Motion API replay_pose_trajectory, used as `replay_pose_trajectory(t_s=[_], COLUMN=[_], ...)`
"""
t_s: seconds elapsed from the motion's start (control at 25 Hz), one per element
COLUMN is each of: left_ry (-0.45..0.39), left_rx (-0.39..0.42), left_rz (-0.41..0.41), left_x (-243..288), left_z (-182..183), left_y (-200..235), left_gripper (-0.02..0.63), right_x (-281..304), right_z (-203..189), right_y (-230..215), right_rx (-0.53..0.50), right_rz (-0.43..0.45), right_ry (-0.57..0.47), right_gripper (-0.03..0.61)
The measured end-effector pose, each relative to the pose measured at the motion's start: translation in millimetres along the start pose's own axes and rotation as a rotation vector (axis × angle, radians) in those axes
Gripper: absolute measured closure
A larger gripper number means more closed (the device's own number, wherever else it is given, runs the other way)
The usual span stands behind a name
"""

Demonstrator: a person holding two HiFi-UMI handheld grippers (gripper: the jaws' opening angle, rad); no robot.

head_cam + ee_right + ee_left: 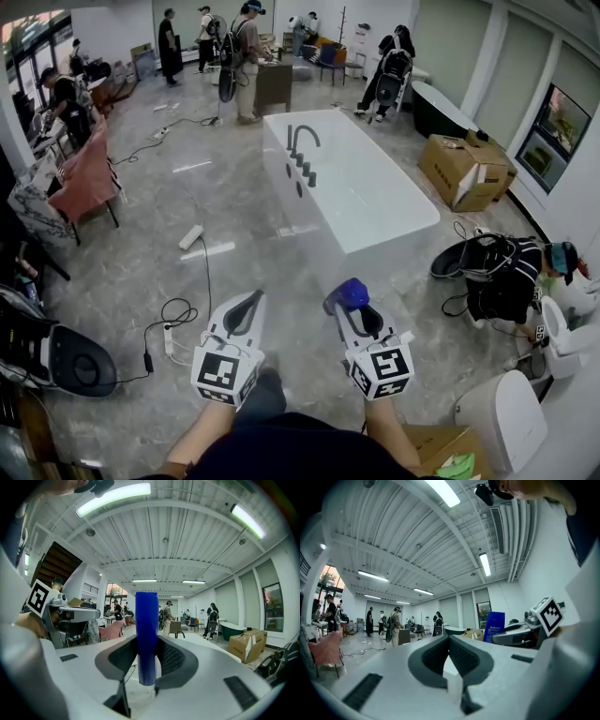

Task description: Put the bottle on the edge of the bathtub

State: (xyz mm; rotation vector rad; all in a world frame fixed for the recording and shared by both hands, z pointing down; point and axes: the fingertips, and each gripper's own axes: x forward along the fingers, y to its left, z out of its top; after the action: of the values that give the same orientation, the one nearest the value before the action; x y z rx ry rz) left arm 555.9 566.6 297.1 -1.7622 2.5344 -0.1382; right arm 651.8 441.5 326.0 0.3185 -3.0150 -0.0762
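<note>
A blue bottle stands upright between the jaws of my right gripper, which is shut on it above the floor, short of the near end of the white bathtub. In the right gripper view the bottle fills the gap between the pads, and the bathtub lies ahead to the right. My left gripper hangs beside it on the left, shut and holding nothing. The left gripper view shows its jaws meeting at the tips, with the bottle off to the right.
A dark faucet stands on the tub's far left rim. Cables and a power strip lie on the floor at left. A person crouches at right near a toilet. A cardboard box sits beyond the tub.
</note>
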Motion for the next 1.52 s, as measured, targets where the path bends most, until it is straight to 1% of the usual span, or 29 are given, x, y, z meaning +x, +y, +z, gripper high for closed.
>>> replay_pose_trajectory(t_s=[0.32,0.52,0.64,0.72,0.8,0.88,0.96,1.16,1.28,1.52], left_ry=[-0.019,-0.019,-0.016,-0.019,-0.018,-0.011,0.002,0.016,0.031,0.022], left_rx=[0.019,0.050,0.033,0.048,0.053,0.037,0.014,-0.006,-0.031,-0.045], left_rz=[0.003,-0.018,-0.028,-0.044,-0.062,-0.076,-0.080,-0.080,-0.069,-0.027], left_x=[87.8,142.7,173.9,191.4,204.7,215.6,223.9,236.5,241.3,258.2], left_z=[1.8,3.2,-0.8,-5.2,-9.7,-15.0,-20.7,-29.5,-35.7,-37.9], left_y=[83.7,134.5,162.3,178.1,190.0,198.9,205.7,222.2,232.6,256.7], left_gripper=[0.612,0.612,0.612,0.612,0.612,0.612,0.612,0.612,0.612,0.612], right_x=[122.6,195.4,235.4,256.2,270.1,280.0,287.1,299.9,311.4,347.5], right_z=[23.9,39.7,45.4,46.8,46.4,44.3,41.2,37.1,41.0,50.8], right_y=[-28.5,-50.5,-60.5,-65.3,-68.9,-73.0,-77.0,-85.4,-88.6,-94.9], right_rx=[0.006,0.019,0.022,0.024,0.028,0.035,0.041,0.048,0.042,0.036], right_rz=[0.019,0.000,-0.011,-0.020,-0.037,-0.056,-0.069,-0.092,-0.091,-0.051], right_ry=[-0.015,-0.036,-0.051,-0.053,-0.050,-0.043,-0.028,0.005,0.005,-0.009], right_gripper=[0.434,0.433,0.434,0.434,0.433,0.433,0.433,0.433,0.433,0.433])
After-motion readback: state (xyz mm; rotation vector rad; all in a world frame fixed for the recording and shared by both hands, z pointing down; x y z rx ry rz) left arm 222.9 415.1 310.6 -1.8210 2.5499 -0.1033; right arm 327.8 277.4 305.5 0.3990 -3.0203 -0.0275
